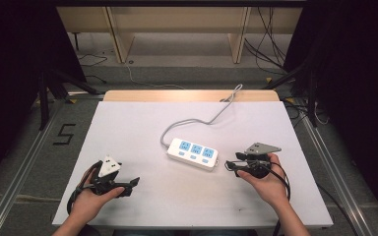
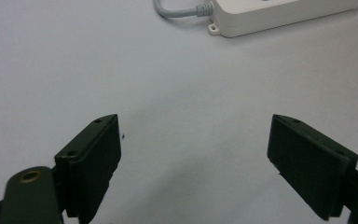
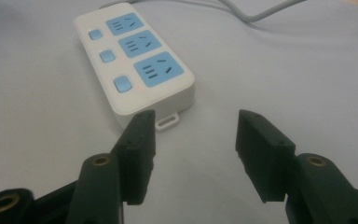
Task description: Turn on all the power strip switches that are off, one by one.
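Observation:
A white power strip (image 1: 193, 154) with three blue sockets and three blue switches lies in the middle of the white table (image 1: 128, 128); its grey cable (image 1: 197, 120) runs off the far edge. My right gripper (image 1: 230, 163) is just right of the strip's near end, open, nothing between its jaws. In the right gripper view the strip (image 3: 133, 60) lies just ahead of the open gripper (image 3: 193, 133). My left gripper (image 1: 134, 183) rests at the front left, open and empty. In the left gripper view my open gripper (image 2: 193, 140) faces bare table, with the strip's end (image 2: 270, 16) far ahead.
The table's wooden far edge (image 1: 191, 96) borders a grey floor with loose cables (image 1: 270, 34). Metal rails (image 1: 24, 157) run along both sides of the table. A "5" mark (image 1: 65, 133) is on the floor at left.

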The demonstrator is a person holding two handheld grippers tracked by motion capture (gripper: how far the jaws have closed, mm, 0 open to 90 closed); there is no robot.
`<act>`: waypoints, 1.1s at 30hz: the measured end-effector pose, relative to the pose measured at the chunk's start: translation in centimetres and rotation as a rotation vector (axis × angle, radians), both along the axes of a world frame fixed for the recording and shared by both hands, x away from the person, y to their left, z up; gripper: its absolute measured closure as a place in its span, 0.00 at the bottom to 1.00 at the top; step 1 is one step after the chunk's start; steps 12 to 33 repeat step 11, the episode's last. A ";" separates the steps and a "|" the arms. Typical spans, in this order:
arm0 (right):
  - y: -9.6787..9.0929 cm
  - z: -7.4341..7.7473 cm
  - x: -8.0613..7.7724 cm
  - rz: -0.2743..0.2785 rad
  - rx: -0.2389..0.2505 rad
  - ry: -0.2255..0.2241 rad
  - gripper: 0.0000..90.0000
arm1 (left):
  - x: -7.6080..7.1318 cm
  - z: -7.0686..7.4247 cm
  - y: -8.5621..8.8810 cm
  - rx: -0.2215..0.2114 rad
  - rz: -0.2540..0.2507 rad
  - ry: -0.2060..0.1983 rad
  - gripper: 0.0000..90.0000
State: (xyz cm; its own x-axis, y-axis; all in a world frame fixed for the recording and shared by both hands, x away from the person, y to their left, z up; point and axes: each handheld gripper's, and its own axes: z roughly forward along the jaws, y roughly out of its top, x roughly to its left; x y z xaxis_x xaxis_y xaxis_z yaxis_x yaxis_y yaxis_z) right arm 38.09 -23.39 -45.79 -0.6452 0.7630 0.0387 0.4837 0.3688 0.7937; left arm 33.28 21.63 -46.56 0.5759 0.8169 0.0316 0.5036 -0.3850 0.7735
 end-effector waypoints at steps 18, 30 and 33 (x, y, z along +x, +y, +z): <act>0.1 -0.5 -0.6 -0.022 0.035 -0.039 0.49 | 0.1 -0.2 -0.2 0.005 -0.022 0.008 0.18; 0.1 -0.5 -0.6 -0.022 0.035 -0.039 0.49 | 0.1 -0.2 -0.2 0.005 -0.022 0.008 0.18; 0.1 -0.5 -0.6 -0.022 0.035 -0.039 0.49 | 0.1 -0.2 -0.2 0.005 -0.022 0.008 0.18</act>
